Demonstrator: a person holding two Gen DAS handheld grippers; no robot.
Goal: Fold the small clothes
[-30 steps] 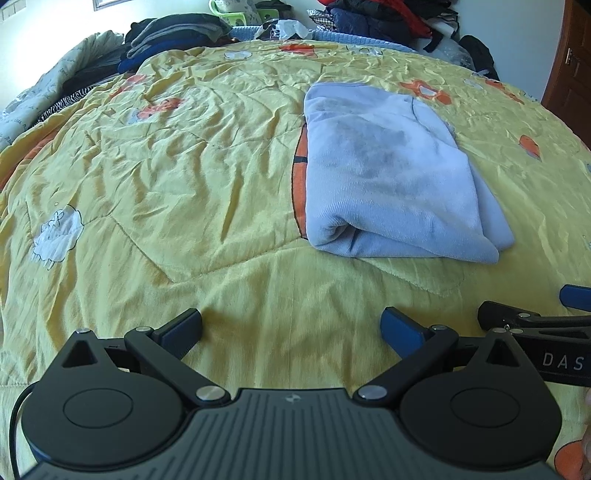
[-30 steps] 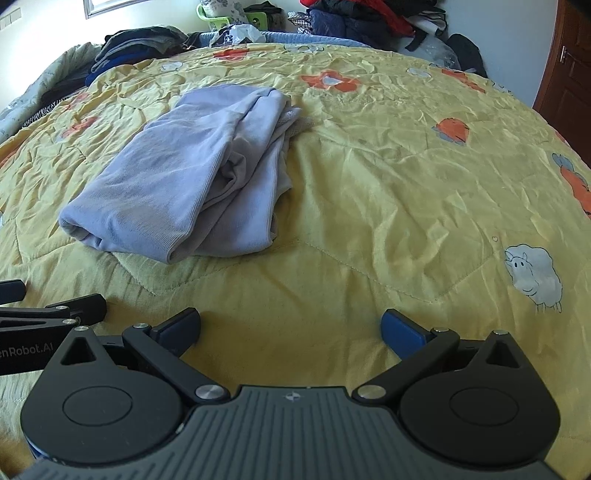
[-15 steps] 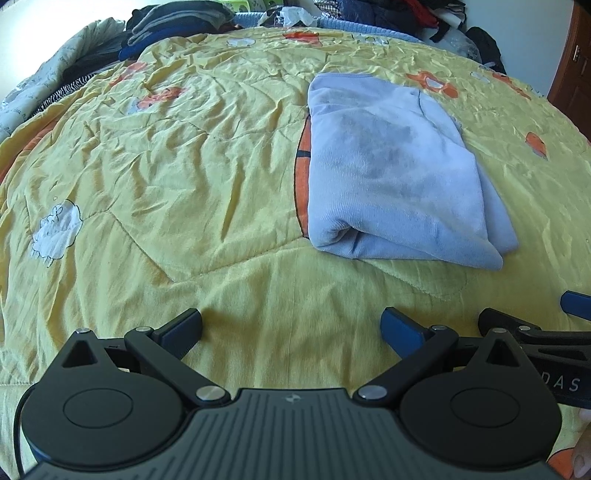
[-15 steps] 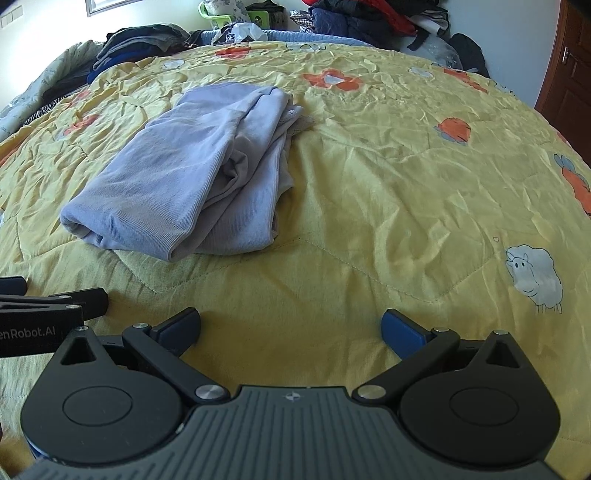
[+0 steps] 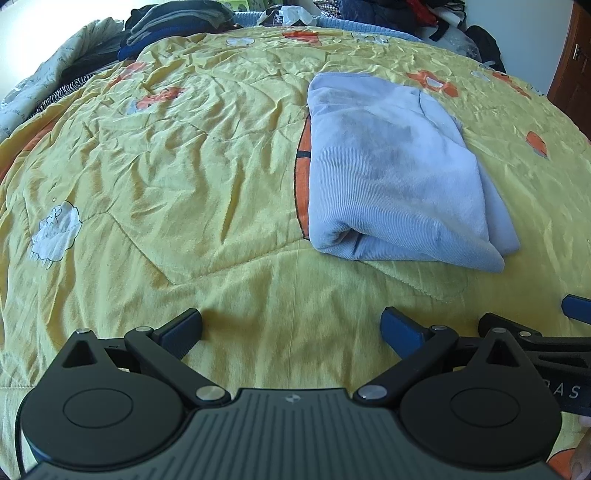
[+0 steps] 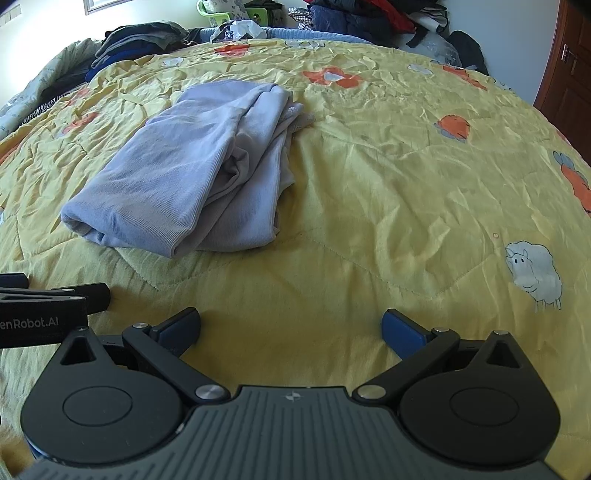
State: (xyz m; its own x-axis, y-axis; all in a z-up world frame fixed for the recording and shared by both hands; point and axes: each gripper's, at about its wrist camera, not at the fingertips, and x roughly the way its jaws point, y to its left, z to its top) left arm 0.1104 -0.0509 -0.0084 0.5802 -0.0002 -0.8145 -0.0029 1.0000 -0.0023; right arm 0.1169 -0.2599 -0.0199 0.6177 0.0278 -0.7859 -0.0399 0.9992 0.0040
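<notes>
A light blue garment (image 5: 391, 177) lies folded in a thick bundle on the yellow quilt (image 5: 177, 177), ahead and to the right in the left wrist view. In the right wrist view the garment (image 6: 192, 173) lies ahead to the left, with loose layers showing along its right side. My left gripper (image 5: 291, 326) is open and empty, low over the quilt, short of the garment. My right gripper (image 6: 291, 326) is open and empty, also short of it. Each gripper shows at the edge of the other's view, the right one (image 5: 546, 332) and the left one (image 6: 55, 299).
Piles of dark clothes (image 6: 140, 40) and more clothes (image 6: 362, 14) lie along the far edge of the bed. A wooden door (image 6: 569, 85) stands at the right. The quilt (image 6: 406, 184) carries orange flower and white sheep prints.
Both grippers have drifted slightly, so the garment sits a little lower in the left view. The jaws stay open and the garment has not moved.
</notes>
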